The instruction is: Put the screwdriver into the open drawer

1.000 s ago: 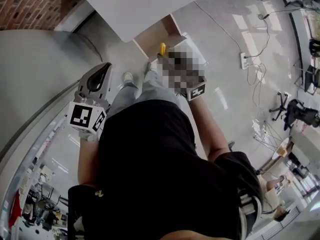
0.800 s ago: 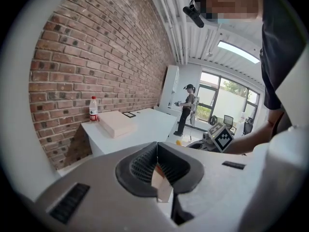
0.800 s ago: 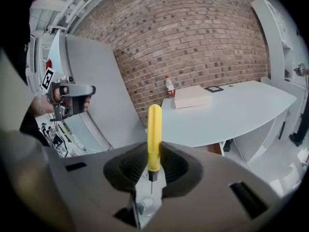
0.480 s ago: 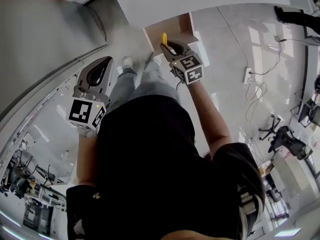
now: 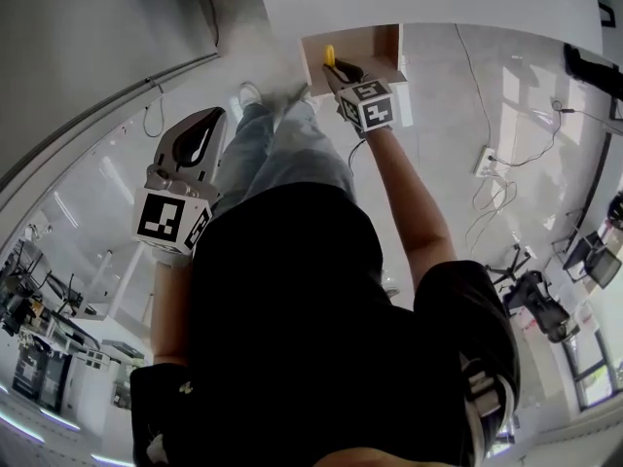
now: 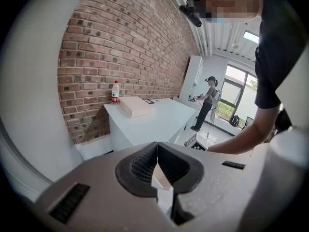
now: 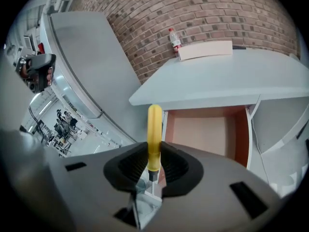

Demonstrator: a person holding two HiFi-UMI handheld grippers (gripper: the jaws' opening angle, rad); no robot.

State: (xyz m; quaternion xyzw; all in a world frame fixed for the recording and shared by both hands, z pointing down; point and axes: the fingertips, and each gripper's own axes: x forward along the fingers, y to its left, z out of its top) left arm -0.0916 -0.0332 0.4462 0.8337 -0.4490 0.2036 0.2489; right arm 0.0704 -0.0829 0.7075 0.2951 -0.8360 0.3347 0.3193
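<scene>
A white surface is seen against a brick wall. Beneath its front edge the drawer is pulled out. Its pale wooden floor is bare, and nothing is seen lying in it. The drawer need not be opened, and the carry is judged nearly done.

The right tool is held out at arm's length toward the drawer. In the head view it is placed at the drawer's near edge, but whether it is over the opening or just short of it cannot be settled. Its jaws are clenched on the screwdriver, which is gripped low on the yellow handle, near the shaft. The handle is pointed forward toward the drawer's left front corner.

The left tool is kept at the person's side, well apart from the drawer, with its jaws pressed together on nothing.

What is left is judged to be this: the screwdriver is to be brought over the drawer's bare floor, lowered and released. The placing itself has not yet been done.
</scene>
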